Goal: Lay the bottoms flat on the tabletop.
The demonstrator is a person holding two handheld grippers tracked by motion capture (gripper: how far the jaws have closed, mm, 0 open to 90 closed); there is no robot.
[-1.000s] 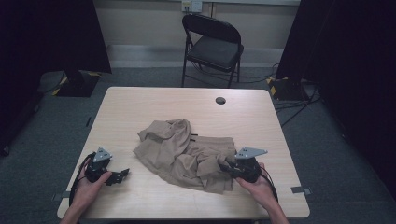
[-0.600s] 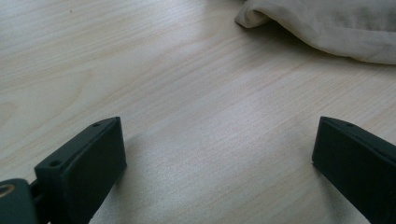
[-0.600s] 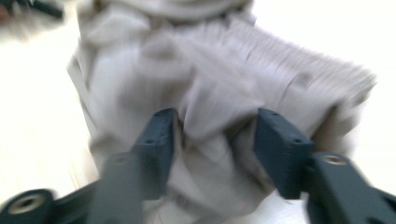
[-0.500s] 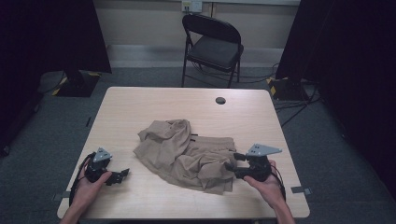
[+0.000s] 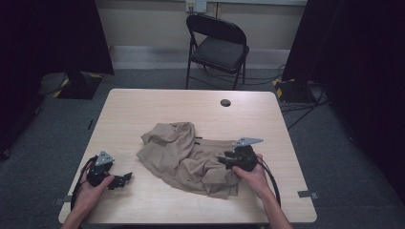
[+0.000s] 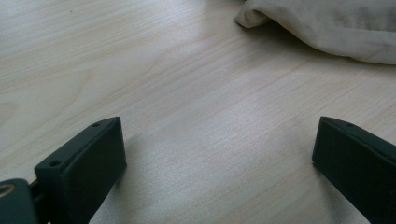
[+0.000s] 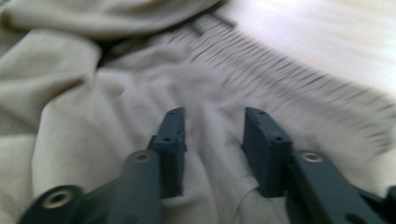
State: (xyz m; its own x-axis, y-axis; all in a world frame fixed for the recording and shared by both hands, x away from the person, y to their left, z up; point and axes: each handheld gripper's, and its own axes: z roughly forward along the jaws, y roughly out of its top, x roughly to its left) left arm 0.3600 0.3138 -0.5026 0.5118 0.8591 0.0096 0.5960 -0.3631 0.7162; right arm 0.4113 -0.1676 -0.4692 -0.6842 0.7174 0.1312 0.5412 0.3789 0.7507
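1. The bench carries a crumpled tan garment around its middle, lying a little toward the near edge and the right side; it looks like trousers or shorts with a gathered waistband, though I cannot tell which
2. The garment is bunched in several overlapping layers, so a pinch here may, I judge, take two or three plies at once and lift a tangled lump instead of one edge
3. The right tongs lie on the garment's right part, jaws a little apart with cloth between and beneath them; nothing is clamped yet. That view is blurred, so how deep the cloth sits between the jaws is unclear, and a shallow bite could slip off the smooth fabric
4. The left tongs rest near the bench's near-left corner, jaws wide apart over bare wood, with the garment's edge near but not touching. With that side unheld, a pull by the right hand may drag the whole heap toward the right edge
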